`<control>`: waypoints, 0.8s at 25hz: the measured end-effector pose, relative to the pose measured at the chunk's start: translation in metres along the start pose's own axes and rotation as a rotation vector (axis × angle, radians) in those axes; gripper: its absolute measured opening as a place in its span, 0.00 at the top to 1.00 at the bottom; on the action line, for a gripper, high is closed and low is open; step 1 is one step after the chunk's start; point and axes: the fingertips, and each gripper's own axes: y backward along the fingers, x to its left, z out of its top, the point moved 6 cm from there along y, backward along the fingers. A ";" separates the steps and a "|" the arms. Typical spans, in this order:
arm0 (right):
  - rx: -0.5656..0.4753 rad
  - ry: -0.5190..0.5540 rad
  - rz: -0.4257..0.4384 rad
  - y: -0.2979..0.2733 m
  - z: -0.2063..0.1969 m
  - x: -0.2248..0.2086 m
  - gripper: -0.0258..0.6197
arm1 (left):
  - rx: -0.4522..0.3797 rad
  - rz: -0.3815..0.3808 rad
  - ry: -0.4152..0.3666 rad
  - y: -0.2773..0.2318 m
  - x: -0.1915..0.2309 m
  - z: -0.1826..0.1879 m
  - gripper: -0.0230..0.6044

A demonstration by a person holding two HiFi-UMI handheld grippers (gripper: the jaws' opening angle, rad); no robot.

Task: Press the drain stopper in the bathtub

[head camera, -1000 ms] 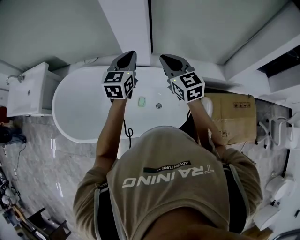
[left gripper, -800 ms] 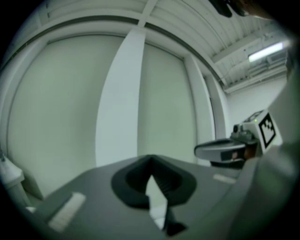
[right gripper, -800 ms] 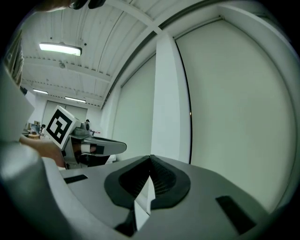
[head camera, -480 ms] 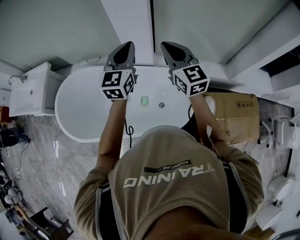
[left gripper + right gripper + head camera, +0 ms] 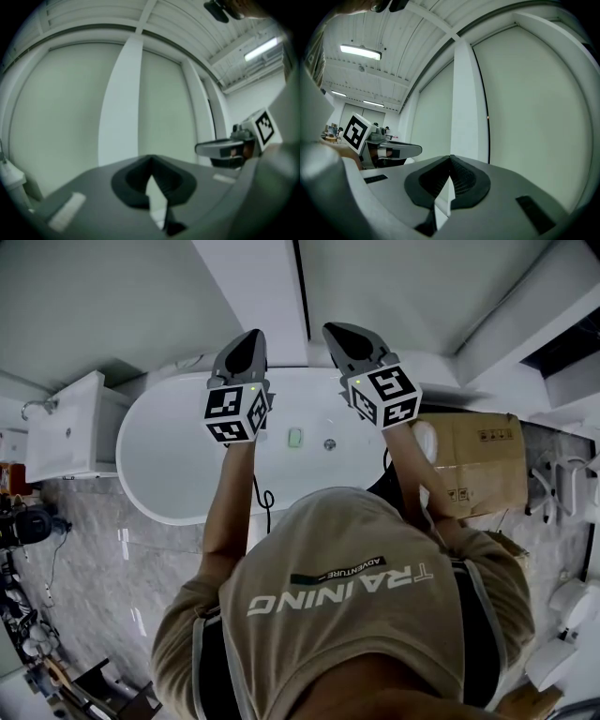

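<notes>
White bathtub point(image 5: 169, 460) lies below you, with the drain stopper point(image 5: 329, 443) on its floor just beside a small green item point(image 5: 295, 437). You hold both claws side by side above the tub, clear of the stopper and aimed at the pale wall point(image 5: 112, 296). Your left gripper point(image 5: 246, 351) has its jaws pressed together on nothing, and your right gripper point(image 5: 345, 338) is likewise closed and empty. A cardboard box point(image 5: 473, 460) sits right of the tub and a washbasin point(image 5: 66, 427) left of it

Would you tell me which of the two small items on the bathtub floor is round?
The drain stopper, the silvery one on the right; the pale green item beside it is rectangular.
</notes>
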 end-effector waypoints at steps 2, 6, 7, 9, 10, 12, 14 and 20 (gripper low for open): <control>0.001 0.004 -0.001 0.002 0.000 0.001 0.95 | 0.006 -0.003 -0.001 0.000 -0.001 -0.001 0.96; 0.003 0.016 -0.002 0.005 0.001 0.003 0.95 | 0.009 -0.011 -0.008 0.002 -0.005 0.000 0.96; 0.004 0.014 -0.001 0.006 0.001 0.003 0.95 | 0.008 -0.012 -0.010 0.002 -0.005 0.001 0.96; 0.008 0.016 0.001 0.007 0.001 0.003 0.95 | 0.006 -0.012 -0.014 0.003 -0.007 0.002 0.96; 0.011 0.019 0.002 0.008 0.000 0.003 0.95 | 0.006 -0.013 -0.014 0.004 -0.007 0.002 0.96; 0.016 0.032 0.004 0.008 0.000 0.004 0.95 | 0.004 -0.017 -0.006 0.004 -0.008 0.003 0.96; 0.014 0.030 0.006 0.009 0.000 0.004 0.95 | 0.001 -0.022 0.003 0.005 -0.009 0.004 0.96; 0.016 0.031 0.025 0.013 -0.001 0.006 0.95 | -0.001 -0.010 0.017 0.007 -0.010 0.000 0.96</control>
